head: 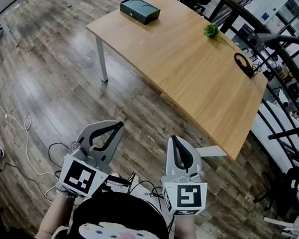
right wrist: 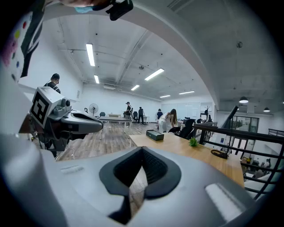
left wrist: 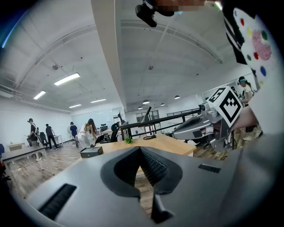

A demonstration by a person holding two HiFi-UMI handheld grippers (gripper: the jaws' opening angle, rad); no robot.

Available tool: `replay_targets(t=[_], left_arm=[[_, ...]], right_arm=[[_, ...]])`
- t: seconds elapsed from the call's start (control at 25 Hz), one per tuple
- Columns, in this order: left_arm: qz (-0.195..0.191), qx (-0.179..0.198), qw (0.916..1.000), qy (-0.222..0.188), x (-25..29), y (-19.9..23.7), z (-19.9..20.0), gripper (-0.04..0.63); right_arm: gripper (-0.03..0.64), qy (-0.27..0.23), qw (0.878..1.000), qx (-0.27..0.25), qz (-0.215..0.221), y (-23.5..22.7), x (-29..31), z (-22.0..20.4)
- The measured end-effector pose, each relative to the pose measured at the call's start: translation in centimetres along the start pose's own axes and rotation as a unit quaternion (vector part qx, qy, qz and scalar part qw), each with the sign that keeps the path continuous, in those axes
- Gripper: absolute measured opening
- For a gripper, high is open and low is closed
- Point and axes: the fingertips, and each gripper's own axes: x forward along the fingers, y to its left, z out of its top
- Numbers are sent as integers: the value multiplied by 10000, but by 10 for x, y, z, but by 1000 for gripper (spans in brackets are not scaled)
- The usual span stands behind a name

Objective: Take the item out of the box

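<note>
Nowhere near the table yet
Left tongs and right tongs were both pinched together, empty. The box sat on the table's far corner; it looked stiff and light, so I'd grip its side edges.

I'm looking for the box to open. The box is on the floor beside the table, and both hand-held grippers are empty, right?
Not quite. The box isn't on the floor: it sits on the table, near a far corner, as the head view shows. The rest holds: the left hand-held gripper and the right hand-held gripper are both empty, jaws together.
</note>
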Motion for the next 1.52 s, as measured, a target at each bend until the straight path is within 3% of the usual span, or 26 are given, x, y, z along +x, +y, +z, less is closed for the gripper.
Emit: replay_targets(t=[0.44, 0.68, 1.52], left_arm=[[-7, 14, 10000, 50, -1, 2, -6, 5], [-16, 12, 10000, 94, -6, 1, -10, 6], [160, -87, 9998, 24, -44, 40, -27, 5]], right_arm=[[8, 23, 9999, 110, 37, 4, 1, -5], [9, -218, 9974, 683, 66, 4, -5, -3], [9, -331, 9977, 585, 44, 46, 8, 3]])
